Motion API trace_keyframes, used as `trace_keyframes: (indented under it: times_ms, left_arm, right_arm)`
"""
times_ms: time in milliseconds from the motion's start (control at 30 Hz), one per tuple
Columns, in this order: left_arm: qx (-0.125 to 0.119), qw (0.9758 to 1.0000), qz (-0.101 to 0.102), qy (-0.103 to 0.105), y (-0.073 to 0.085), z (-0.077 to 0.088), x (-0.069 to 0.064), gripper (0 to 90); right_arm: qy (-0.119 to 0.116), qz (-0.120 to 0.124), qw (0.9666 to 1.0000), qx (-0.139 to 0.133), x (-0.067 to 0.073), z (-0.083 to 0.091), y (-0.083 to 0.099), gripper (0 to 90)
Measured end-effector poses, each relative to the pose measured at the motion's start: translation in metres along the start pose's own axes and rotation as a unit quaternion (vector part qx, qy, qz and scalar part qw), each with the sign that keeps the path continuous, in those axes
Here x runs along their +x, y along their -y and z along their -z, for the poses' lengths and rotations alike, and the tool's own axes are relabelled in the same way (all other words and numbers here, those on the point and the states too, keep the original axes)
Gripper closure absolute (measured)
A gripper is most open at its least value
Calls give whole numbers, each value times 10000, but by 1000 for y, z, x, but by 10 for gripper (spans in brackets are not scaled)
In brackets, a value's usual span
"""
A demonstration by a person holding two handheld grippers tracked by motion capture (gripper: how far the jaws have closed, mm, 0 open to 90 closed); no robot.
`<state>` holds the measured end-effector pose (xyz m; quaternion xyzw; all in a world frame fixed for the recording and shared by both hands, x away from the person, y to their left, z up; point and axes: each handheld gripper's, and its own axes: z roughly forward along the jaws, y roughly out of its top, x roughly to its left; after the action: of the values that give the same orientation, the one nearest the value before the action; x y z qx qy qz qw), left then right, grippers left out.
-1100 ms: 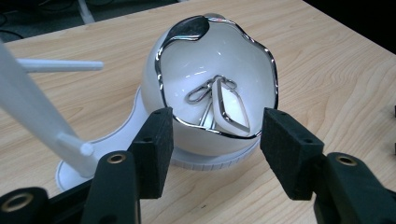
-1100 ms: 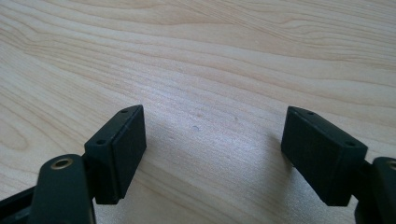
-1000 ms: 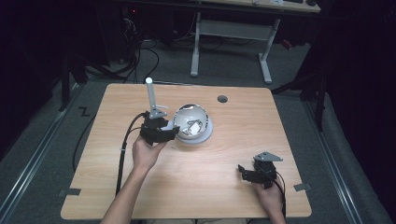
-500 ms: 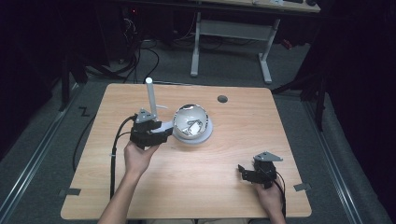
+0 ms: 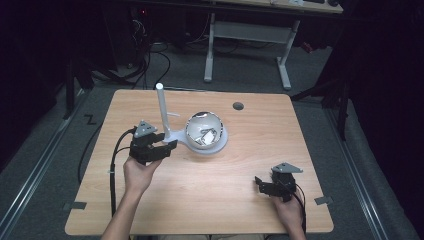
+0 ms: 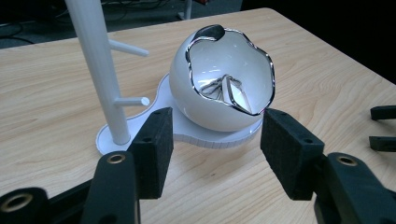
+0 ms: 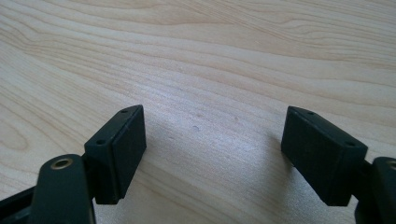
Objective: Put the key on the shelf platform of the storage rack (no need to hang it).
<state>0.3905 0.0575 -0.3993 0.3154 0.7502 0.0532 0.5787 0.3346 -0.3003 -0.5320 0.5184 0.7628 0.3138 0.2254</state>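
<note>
A white stand has a tall pole [image 5: 161, 107] with short pegs and a flat base [image 6: 205, 138]. On that base sits a white bowl [image 5: 205, 131] with a wavy chrome rim, also seen close up as the bowl [image 6: 219, 100]. Some shiny metal pieces [image 6: 224, 87] lie inside it. My left gripper [image 5: 168, 146] hovers just left of the base, open, jaws pointing at it with nothing between them; in its own view the left gripper [image 6: 215, 149] frames the base's edge from short of it. My right gripper [image 5: 260, 184] rests open at the table's front right, and the right gripper [image 7: 212, 154] looks onto bare wood.
The wooden table [image 5: 210, 200] has a dark round cable hole [image 5: 238, 106] at the back. Beyond the far edge stand white desk legs [image 5: 245, 35] and floor cables. The right gripper's jaw tips [image 6: 383, 127] show at the left gripper view's right edge.
My left gripper has drawn back to the left, away from the bowl and off the stand's base. The right gripper has stayed put.
</note>
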Motion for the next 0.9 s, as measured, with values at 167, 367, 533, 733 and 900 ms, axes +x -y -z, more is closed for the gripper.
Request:
trace_keyframes:
  times_ms: [167, 367, 533, 733, 900]
  left_arm:
    - [-88, 9999, -79, -11, -1, 7, 3, 444]
    - [-125, 9998, -116, 51, -2, 14, 5, 443]
    - [-151, 9999, -37, 13, -4, 17, 11, 443]
    - [-199, 9998, -51, 26, 0, 26, 18, 441]
    - [-196, 9998, 0, 37, 0, 32, 22, 439]
  right_arm:
    - [3, -1, 10000, -4, 0, 0, 0, 224]
    - [2, -3, 10000, 0, 0, 0, 0, 224]
    - [2, -3, 10000, -1, 0, 0, 0, 224]
    - [3, 0, 10000, -3, 0, 0, 0, 224]
    - [3, -2, 10000, -1, 0, 0, 0, 224]
